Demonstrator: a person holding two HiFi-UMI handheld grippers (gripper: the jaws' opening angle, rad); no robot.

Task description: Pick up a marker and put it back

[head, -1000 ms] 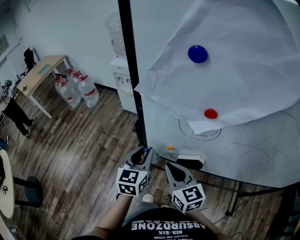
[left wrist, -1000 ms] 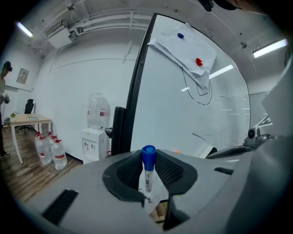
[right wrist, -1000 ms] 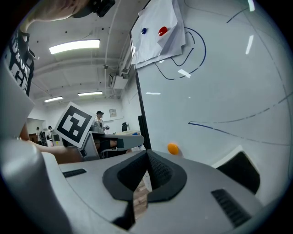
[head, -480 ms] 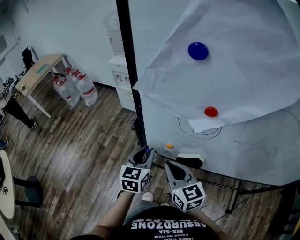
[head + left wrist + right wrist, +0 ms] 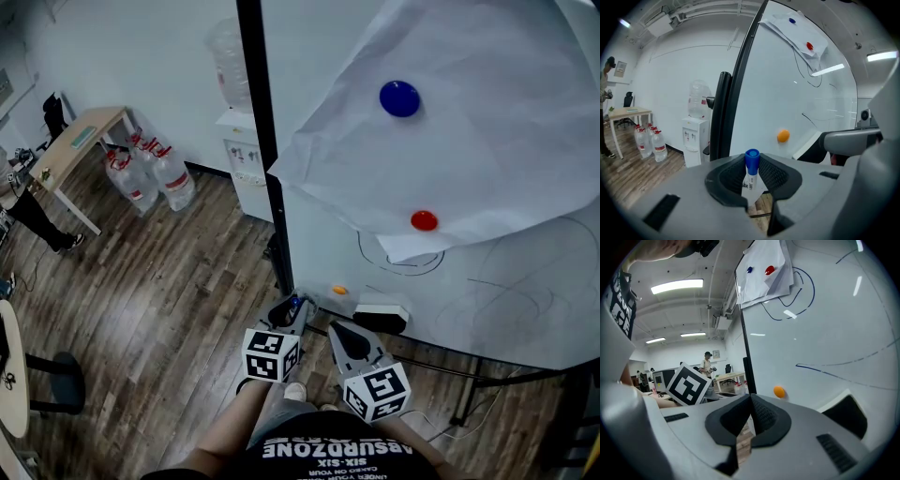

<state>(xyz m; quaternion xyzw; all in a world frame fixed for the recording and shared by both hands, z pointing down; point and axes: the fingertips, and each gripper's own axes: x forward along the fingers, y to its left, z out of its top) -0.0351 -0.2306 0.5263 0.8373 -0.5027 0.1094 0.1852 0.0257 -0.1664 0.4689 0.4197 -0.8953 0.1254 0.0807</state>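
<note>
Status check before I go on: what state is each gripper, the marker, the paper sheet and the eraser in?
Left gripper: jaws shut on the marker.
Marker: capped, upright between the left jaws.
Right gripper: jaws together, empty.
Paper sheet: pinned to the whiteboard by a blue magnet and a red magnet.
Eraser: resting at the whiteboard's bottom edge.

The white water dispenser [image 5: 246, 159] stands against the white wall [image 5: 141, 56]. Left of it, water jugs [image 5: 150, 173] cluster on the dark wood-plank floor [image 5: 169, 281]; farther left sits a light wooden table [image 5: 80, 145]. Just right of it rises a black post [image 5: 262, 141]. Strip lights [image 5: 677, 286] glow overhead.
</note>
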